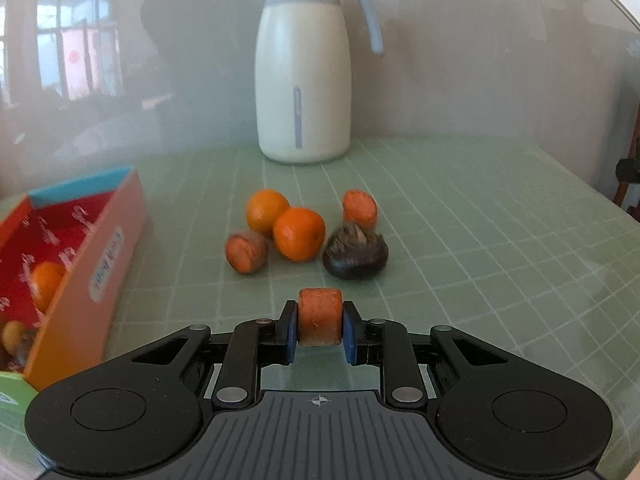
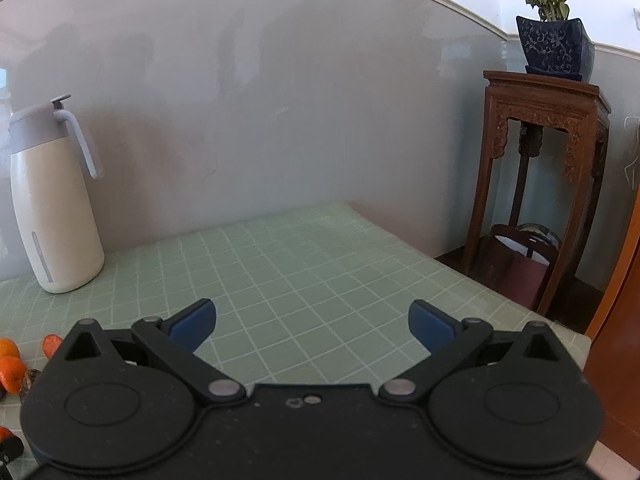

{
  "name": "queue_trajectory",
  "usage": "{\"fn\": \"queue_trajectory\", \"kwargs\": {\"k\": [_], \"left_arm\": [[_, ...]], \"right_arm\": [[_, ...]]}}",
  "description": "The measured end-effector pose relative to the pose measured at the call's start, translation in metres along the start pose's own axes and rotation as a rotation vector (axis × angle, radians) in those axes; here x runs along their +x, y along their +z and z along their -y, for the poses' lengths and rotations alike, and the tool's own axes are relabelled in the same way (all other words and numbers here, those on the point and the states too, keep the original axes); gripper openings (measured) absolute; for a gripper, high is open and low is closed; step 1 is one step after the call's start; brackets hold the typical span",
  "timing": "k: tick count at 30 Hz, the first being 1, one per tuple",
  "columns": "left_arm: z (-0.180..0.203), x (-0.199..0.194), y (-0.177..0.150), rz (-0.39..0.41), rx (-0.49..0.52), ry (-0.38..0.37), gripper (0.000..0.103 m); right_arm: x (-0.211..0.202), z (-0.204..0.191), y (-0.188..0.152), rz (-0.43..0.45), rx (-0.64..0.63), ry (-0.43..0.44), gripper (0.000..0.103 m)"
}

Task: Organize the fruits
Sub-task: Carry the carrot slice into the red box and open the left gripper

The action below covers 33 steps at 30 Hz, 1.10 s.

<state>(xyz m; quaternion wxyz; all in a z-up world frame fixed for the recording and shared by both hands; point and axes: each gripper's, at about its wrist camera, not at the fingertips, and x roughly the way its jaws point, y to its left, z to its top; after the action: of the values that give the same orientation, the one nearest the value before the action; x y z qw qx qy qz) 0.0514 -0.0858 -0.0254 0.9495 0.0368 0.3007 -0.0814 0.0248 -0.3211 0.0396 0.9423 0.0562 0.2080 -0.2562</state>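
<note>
Carrot chunks (image 1: 320, 316): three; oranges (image 1: 299, 239): three.

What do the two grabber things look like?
Both match. The left hand-held gripper and right hand-held gripper are black plastic with two round discs, silver rivets and blue finger pads. The left body is ribbed with a small crosshair mark.

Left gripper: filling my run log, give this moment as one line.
left gripper: shut on carrot piece | right gripper: open | box: left

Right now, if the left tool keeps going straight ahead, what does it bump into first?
Probably the dark chestnut-like fruit or the nearer orange. The left tool, gripping a carrot chunk, points between them; depth is unclear.
</note>
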Motion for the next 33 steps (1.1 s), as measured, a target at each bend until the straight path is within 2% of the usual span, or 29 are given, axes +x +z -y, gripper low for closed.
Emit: {"fn": "queue_trajectory", "kwargs": {"k": [7,11,16,20,24,28,33], "left_arm": [[-0.014,-0.016,0.005,0.082,0.001,0.082,0.023],[-0.034,-0.03,0.009,0.147,-0.01,0.167,0.023],[-0.076,-0.045,0.012,0.19,-0.078,0.289,0.023],[-0.12,-0.05,0.008,0.164,-0.15,0.382,0.023],[-0.155,-0.047,0.001,0.114,-0.206,0.43,0.023],[-0.179,-0.037,-0.001,0.062,-0.266,0.418,0.023],[-0.188,-0.024,0.0,0.021,-0.28,0.419,0.023]], "right_arm": [[-0.002,-0.008,-0.001,0.001,-0.023,0.037,0.103],[-0.003,-0.016,-0.002,-0.001,-0.035,0.05,0.103],[-0.004,-0.031,-0.004,-0.009,-0.052,0.082,0.103],[-0.007,-0.049,-0.007,-0.01,-0.082,0.108,0.103],[-0.009,-0.066,-0.008,-0.013,-0.102,0.141,0.103],[-0.012,-0.087,-0.011,-0.018,-0.122,0.175,0.103],[-0.015,-0.108,-0.014,-0.02,-0.154,0.208,0.103]]}}
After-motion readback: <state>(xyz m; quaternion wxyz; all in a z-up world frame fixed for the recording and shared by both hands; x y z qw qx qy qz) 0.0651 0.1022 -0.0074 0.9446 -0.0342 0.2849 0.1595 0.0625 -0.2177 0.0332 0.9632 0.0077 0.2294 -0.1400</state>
